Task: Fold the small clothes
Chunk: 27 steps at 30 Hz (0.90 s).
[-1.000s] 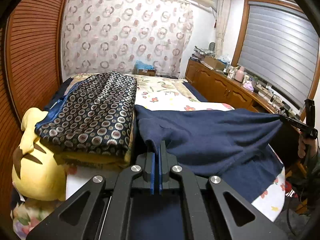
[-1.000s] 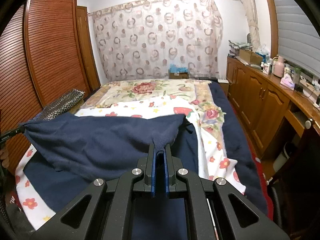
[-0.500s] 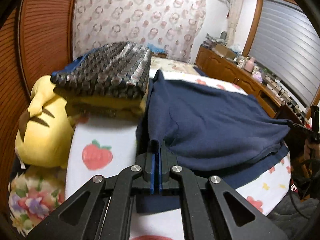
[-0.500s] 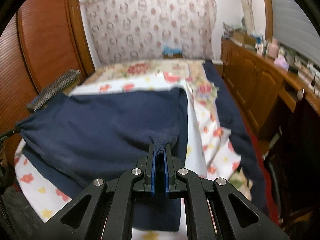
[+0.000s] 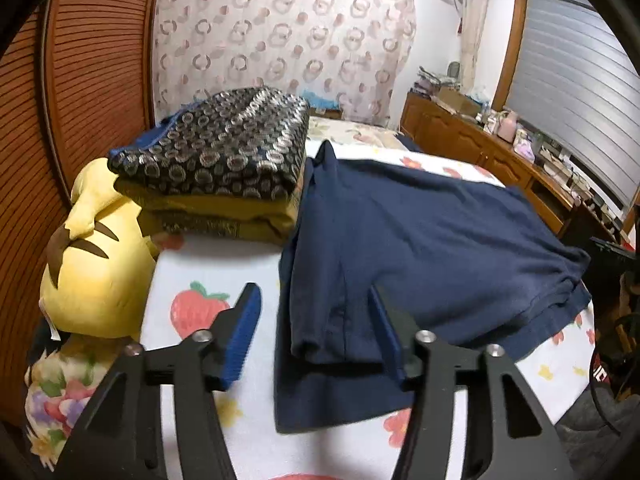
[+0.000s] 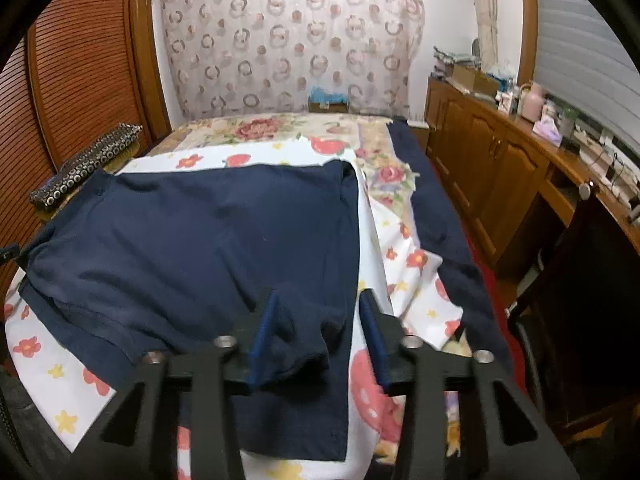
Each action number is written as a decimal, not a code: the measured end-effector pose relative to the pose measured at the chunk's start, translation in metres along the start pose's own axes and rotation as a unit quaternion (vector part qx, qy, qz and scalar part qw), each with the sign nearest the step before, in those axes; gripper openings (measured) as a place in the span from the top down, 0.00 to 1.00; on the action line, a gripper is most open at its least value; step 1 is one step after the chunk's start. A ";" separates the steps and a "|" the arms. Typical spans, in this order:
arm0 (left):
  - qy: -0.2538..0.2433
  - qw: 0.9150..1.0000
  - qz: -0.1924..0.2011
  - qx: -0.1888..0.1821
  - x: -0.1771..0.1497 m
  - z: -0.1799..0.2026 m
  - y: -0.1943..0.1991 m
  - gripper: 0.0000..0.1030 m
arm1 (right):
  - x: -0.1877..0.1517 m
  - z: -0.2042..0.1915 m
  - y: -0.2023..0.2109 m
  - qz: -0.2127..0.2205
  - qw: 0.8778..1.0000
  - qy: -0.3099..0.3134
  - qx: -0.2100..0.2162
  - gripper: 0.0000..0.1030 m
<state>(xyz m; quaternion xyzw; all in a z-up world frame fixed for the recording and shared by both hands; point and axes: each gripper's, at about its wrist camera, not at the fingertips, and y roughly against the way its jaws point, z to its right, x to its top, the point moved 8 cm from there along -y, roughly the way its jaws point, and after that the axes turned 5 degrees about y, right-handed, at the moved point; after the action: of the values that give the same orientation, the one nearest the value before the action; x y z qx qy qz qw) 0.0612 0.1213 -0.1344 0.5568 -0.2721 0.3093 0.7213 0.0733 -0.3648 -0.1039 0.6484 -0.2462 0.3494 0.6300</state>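
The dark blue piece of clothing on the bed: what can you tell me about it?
The navy garment is a soft, knit-looking top, plain, with a hemmed short sleeve at the near corner. It lies folded over on itself on the white strawberry-print sheet, fairly flat with slight wrinkles. Its far left edge lies against a stack of folded clothes. The left tongs and right tongs are opening, a corner between each pair, pads no longer pressing.
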 end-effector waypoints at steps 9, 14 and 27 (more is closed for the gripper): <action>-0.002 1.000 -0.012 0.017 0.010 -0.002 -0.027 0.37 | -0.026 -0.026 -0.029 0.004 1.000 -0.005 0.027 0.48; -0.004 0.999 -0.035 0.027 0.006 -0.006 -0.046 0.37 | -0.041 -0.026 -0.042 -0.010 1.000 -0.010 0.027 0.48; 0.000 0.997 -0.075 0.018 -0.012 -0.013 -0.057 0.39 | -0.044 -0.040 -0.051 0.011 1.000 0.007 0.003 0.37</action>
<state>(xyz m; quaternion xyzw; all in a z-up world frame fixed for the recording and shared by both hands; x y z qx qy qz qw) 0.0960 0.1216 -0.1825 0.5887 -0.2240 0.2591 0.7322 0.0781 -0.3265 -0.1721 0.6450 -0.2478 0.3610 0.6263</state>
